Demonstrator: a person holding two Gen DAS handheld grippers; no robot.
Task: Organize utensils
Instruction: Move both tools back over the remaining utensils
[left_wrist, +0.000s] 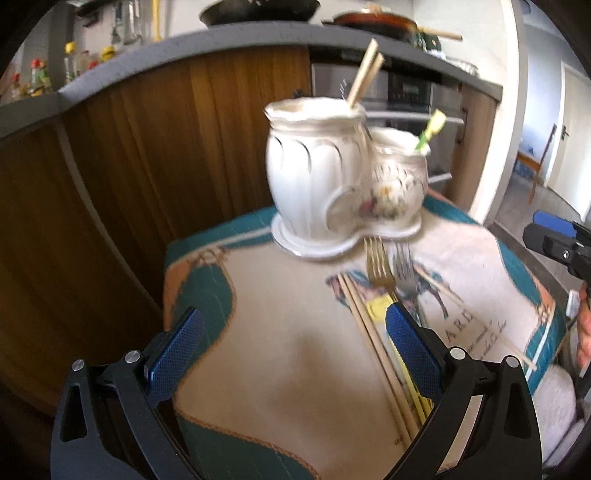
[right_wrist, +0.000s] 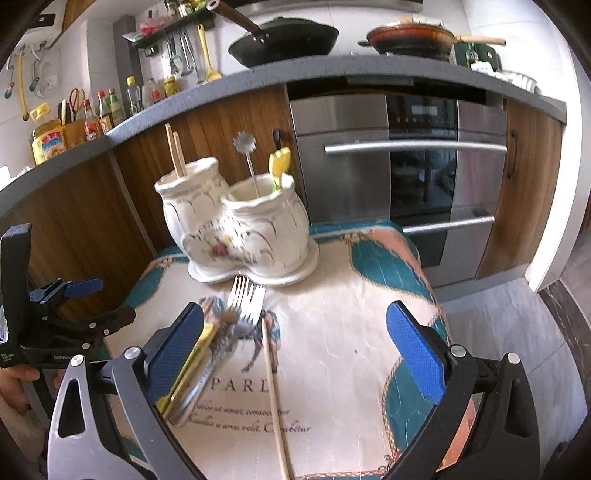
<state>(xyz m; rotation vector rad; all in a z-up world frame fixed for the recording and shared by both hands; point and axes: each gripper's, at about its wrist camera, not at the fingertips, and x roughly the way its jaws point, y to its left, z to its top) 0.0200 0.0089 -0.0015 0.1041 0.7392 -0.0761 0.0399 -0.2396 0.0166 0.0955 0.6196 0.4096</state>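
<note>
Your left gripper (left_wrist: 293, 349) and right gripper (right_wrist: 295, 347) both hovered with jaws released, above forks (right_wrist: 245, 299) beside the white double-pot ceramic holder (right_wrist: 236, 229).

right tongs (right_wrist: 295, 354) open | forks (right_wrist: 245, 302) beside holder (right_wrist: 236, 229)

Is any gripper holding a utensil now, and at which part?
Nothing is held: the left gripper and the right gripper are both open above the table.

grey countertop (right_wrist: 258, 79) with black pan (right_wrist: 284, 38) and brown pan (right_wrist: 410, 37), sauce bottles (right_wrist: 96, 110) at left, steel oven (right_wrist: 399, 166) below, wood cabinet doors (right_wrist: 74, 221), printed teal-beige cloth (right_wrist: 332, 350).
</note>
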